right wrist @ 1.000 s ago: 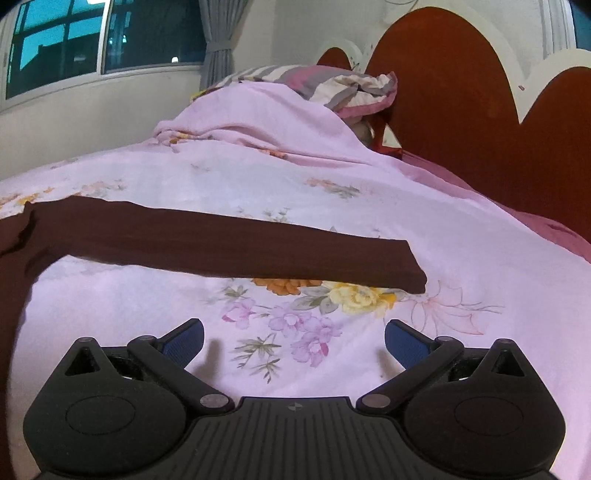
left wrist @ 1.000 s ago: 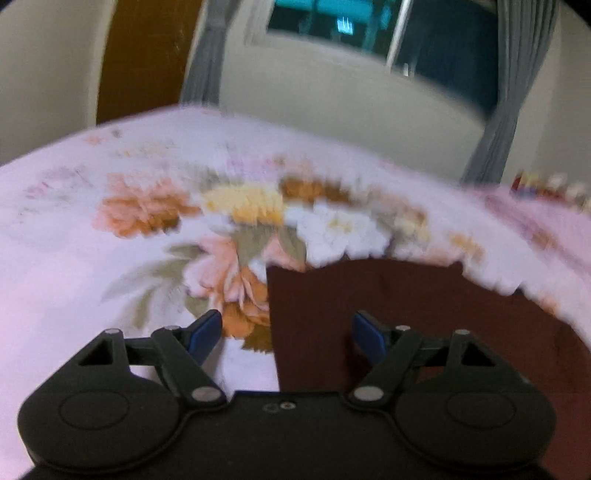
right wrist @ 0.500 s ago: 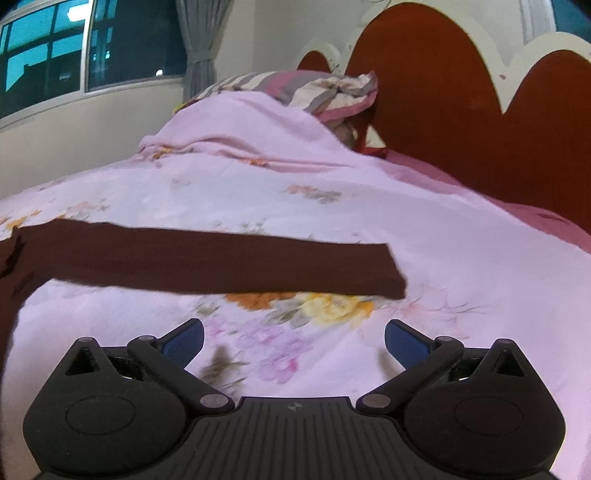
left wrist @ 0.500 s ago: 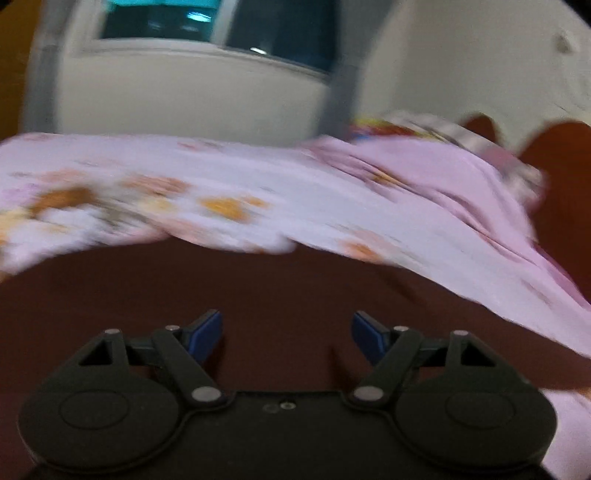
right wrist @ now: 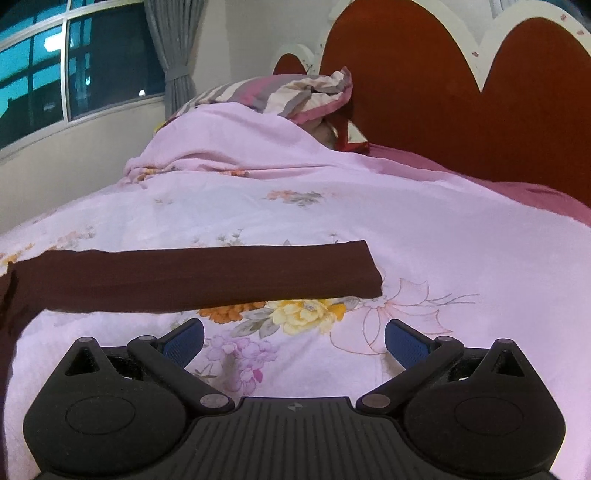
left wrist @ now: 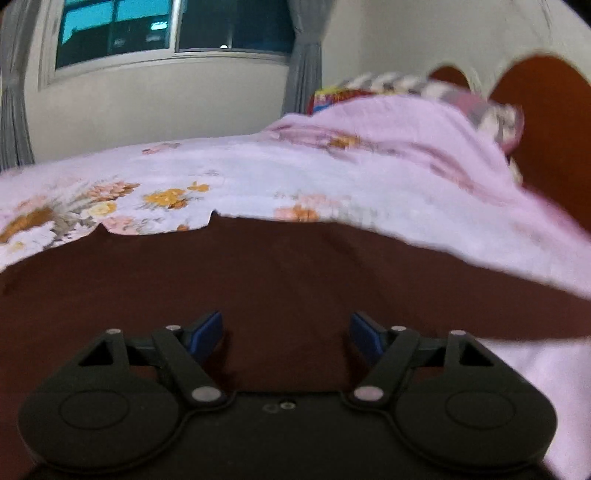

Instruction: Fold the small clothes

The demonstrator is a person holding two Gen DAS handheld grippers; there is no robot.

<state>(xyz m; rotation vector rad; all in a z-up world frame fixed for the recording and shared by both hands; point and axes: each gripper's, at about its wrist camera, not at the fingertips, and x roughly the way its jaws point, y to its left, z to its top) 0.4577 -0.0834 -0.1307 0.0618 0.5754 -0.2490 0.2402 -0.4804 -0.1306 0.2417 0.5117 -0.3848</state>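
Observation:
A dark maroon garment (left wrist: 280, 280) lies flat on a pink floral bedspread (left wrist: 258, 177). In the left wrist view it fills the lower half, and my left gripper (left wrist: 287, 332) is open and empty just above its body. In the right wrist view one long sleeve (right wrist: 207, 273) stretches left to right, its cuff end near the middle of the bed. My right gripper (right wrist: 293, 341) is open and empty over the bedspread (right wrist: 406, 229), a little short of the sleeve.
A red scalloped headboard (right wrist: 461, 103) stands at the right. A striped pillow (right wrist: 280, 92) lies under the raised bedspread at the back. A window (left wrist: 147, 29) with grey curtains (left wrist: 303, 55) is on the far wall.
My left gripper has swung right, from the garment's left edge to over its body. My right gripper has moved closer to the sleeve and turned slightly. Both stayed open.

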